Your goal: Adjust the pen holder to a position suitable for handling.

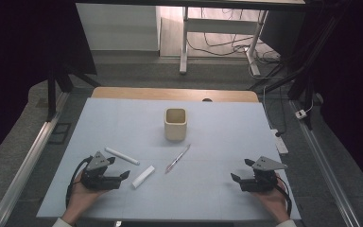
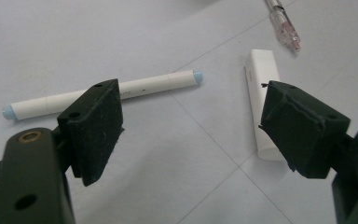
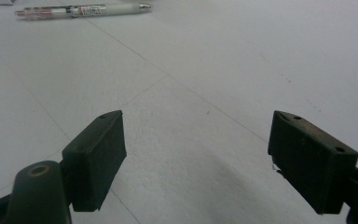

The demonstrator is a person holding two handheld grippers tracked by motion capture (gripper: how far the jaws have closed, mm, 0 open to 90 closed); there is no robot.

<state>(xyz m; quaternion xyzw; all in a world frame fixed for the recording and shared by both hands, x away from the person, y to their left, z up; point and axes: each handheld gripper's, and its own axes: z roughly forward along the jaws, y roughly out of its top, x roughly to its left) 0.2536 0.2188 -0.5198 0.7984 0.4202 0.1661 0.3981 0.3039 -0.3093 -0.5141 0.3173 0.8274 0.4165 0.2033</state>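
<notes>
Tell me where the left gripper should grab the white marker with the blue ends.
Probably mid-barrel, coming from above. The white marker lies flat on the mat, apart from the white eraser block, with bare mat either side for the jaws. The left gripper is open; turn its jaws across the barrel.

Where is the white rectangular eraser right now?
High view: the white rectangular eraser lies left of centre, just right of the left gripper, below the pen.
</notes>
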